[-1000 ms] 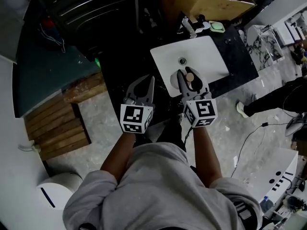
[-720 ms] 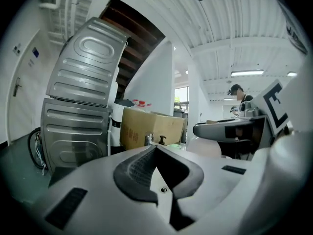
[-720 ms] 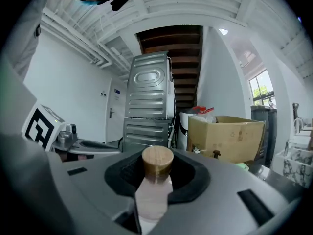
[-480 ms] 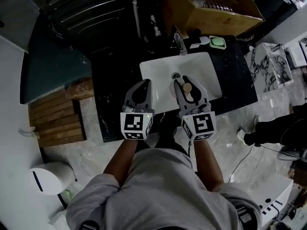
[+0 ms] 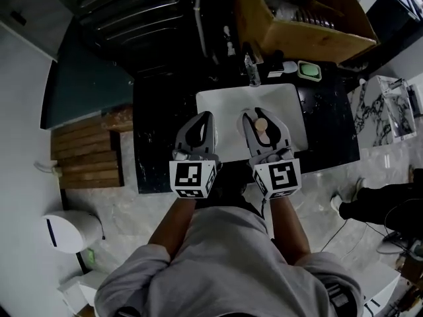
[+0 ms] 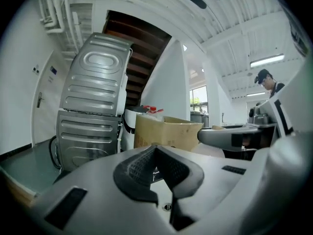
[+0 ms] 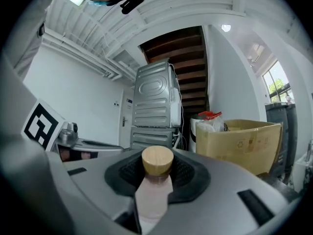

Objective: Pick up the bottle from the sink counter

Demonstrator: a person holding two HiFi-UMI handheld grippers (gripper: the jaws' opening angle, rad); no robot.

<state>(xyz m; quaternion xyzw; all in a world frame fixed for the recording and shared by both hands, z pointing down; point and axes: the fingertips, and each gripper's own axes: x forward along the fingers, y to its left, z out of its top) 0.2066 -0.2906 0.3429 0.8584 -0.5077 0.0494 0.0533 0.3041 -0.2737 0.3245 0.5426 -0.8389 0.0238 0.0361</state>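
The right gripper (image 5: 260, 117) clasps the wooden-capped bottle (image 7: 155, 182) above the sink's (image 5: 221, 107) front edge, so the pickup looks done, while the left gripper (image 6: 155, 151) is clenched empty.

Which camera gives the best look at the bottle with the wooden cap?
The right gripper view: the pale pink bottle with a round wooden cap sits close and central, clamped between the jaws. The head view shows only its cap from above, and the left gripper view doesn't show it.

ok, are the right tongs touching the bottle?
Touching. The right gripper view shows the right tongs closed on the bottle, with the pads pressed against its sides just below the wooden cap.
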